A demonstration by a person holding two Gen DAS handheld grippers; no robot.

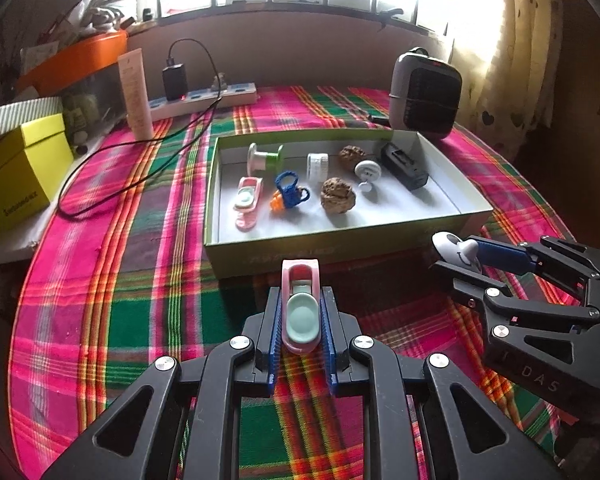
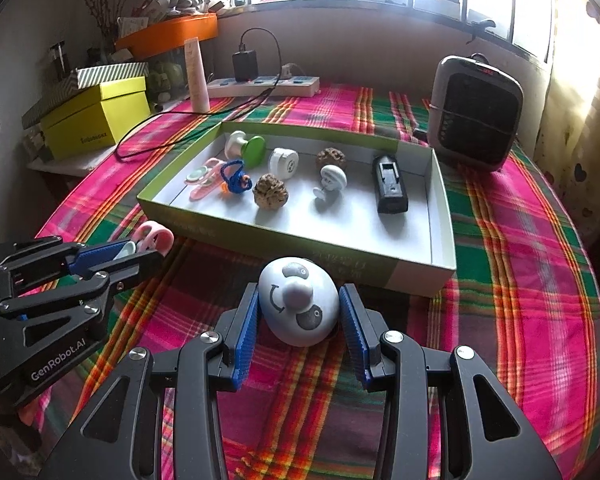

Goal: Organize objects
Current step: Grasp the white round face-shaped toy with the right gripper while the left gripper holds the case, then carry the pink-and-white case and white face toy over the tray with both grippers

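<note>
Left wrist view: both hand-held grippers loaded, tray next

Left hand-held gripper [image 1: 300,312] is nearly closed, clamped on a pink clip [image 1: 300,308] with a mint pad, held above the counter [image 1: 140,300] just short of the tray [image 1: 340,248]. The clip looks light, stiff plastic and slim; the grip along its long sides seems right, since a hold near the tip could let it pivot.

Right hand-held gripper [image 2: 300,312] stands at middle width around a white egg toy [image 2: 298,300]. The left pad appears to touch it; a small gap shows at the right pad. It looks smooth, rounded and slippery, so hold it at the widest part with light pressure.

A matching clip [image 1: 247,202] already lies in the tray.
</note>
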